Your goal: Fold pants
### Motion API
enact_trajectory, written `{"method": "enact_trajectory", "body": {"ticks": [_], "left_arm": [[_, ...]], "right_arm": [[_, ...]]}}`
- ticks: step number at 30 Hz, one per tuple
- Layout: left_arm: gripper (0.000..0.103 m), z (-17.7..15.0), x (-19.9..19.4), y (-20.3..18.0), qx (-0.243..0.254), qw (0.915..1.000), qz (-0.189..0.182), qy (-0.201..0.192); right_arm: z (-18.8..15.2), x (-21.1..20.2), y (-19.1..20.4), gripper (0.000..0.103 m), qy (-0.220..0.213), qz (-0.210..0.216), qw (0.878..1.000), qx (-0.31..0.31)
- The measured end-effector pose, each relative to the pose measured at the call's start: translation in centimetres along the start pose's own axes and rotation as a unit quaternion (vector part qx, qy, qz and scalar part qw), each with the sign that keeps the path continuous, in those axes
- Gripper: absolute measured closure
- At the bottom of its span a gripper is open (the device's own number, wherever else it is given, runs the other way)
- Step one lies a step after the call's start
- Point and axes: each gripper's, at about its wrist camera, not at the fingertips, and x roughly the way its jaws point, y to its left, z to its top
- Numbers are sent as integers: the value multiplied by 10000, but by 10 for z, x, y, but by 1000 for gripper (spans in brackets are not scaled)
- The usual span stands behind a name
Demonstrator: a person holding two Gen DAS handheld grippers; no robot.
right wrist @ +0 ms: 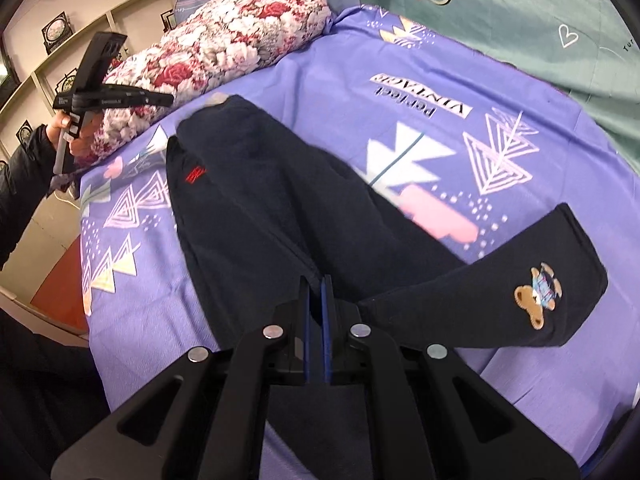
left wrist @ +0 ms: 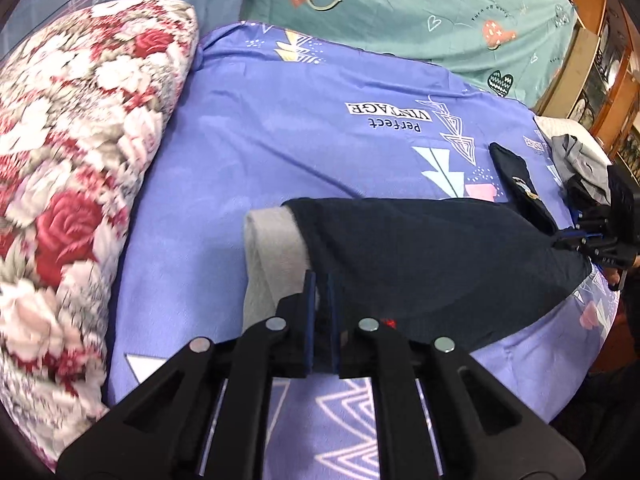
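- Your left gripper (left wrist: pixel 319 280) sits low in the centre of its own view, its blue pads nearly together and pinching the edge of the dark navy pants (left wrist: pixel 420 256), right where the grey lining (left wrist: pixel 272 256) is turned out.
- Your right gripper (right wrist: pixel 316 282) shows the same narrow gap in its view, with dark cloth caught between the pads near the crotch seam of the pants (right wrist: pixel 256 216).
- From the right wrist view, the pants spread across the purple printed sheet (right wrist: pixel 520 92), the waist toward the upper left, a small red label (right wrist: pixel 195 173) on it, and one leg running to the right with a bear patch (right wrist: pixel 538 294) near its end.
- Your left hand (right wrist: pixel 74 136) appears at the left edge of that view, gripping the tool's handle.
- In the left wrist view, a floral pillow (left wrist: pixel 76 168) fills the left side, beside the sheet.
- At the top of both views lies a teal cloth with hearts (left wrist: pixel 420 12).
- Grey garments (left wrist: pixel 580 160) are heaped at the right edge of the left wrist view.
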Motion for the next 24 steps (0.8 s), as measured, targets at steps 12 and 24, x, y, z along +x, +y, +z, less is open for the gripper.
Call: {"method": "enact_trajectory", "body": {"ticks": [12, 24], "left_arm": [[47, -23, 24, -7, -737, 9960, 44, 495], [42, -15, 58, -15, -1967, 9752, -94, 1015]], "right_arm": [[-25, 39, 15, 95, 366, -476, 9980, -200], [-36, 12, 7, 69, -274, -485, 9978, 347]]}}
